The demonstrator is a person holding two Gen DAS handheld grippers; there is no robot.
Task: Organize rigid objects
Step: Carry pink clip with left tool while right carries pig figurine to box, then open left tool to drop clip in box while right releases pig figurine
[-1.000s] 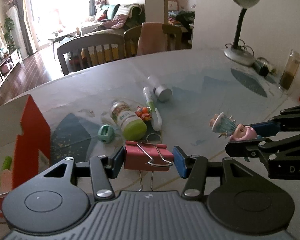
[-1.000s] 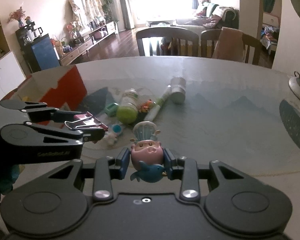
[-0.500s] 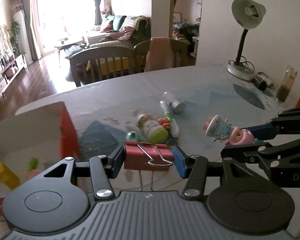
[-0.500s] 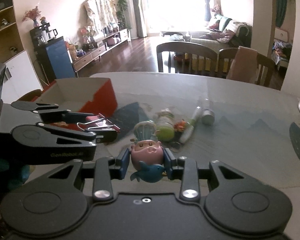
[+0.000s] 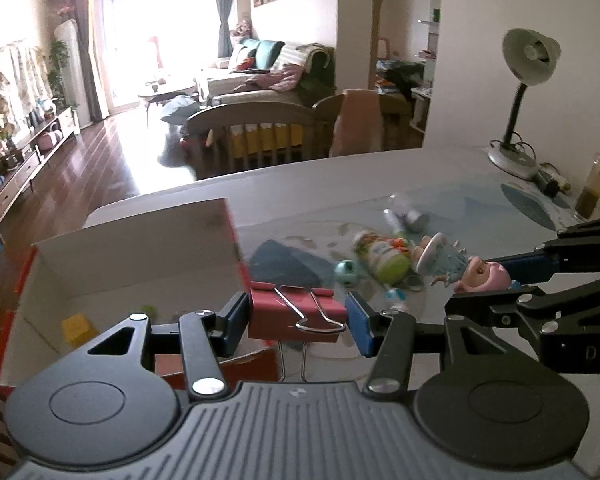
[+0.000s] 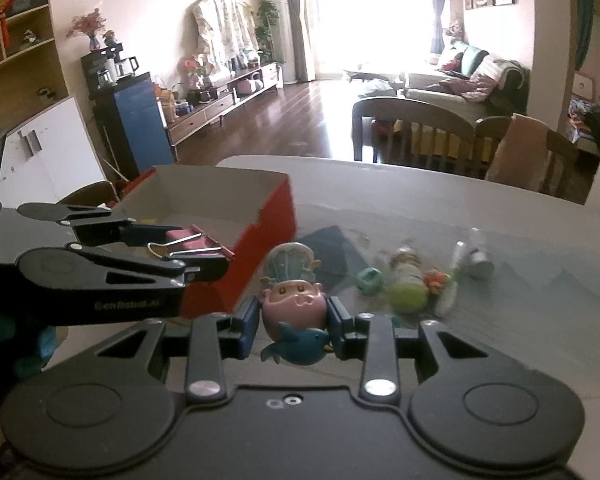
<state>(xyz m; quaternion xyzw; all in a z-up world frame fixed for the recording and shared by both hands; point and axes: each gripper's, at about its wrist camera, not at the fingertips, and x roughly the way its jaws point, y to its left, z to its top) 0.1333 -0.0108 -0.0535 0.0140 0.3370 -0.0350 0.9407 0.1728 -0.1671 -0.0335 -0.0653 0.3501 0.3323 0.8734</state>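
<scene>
Red box (image 5: pixel 232 236) holds yellow block (image 5: pixel 75 326), perhaps more.

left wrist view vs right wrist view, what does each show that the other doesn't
Only the left wrist view shows the desk lamp at the table's far right, and a yellow block inside the red box. Only the right wrist view shows the blue cabinet and wall shelves. Both show the left gripper shut on the red binder clip, the right gripper shut on the pink figurine, and the green bottle on the table.
</scene>
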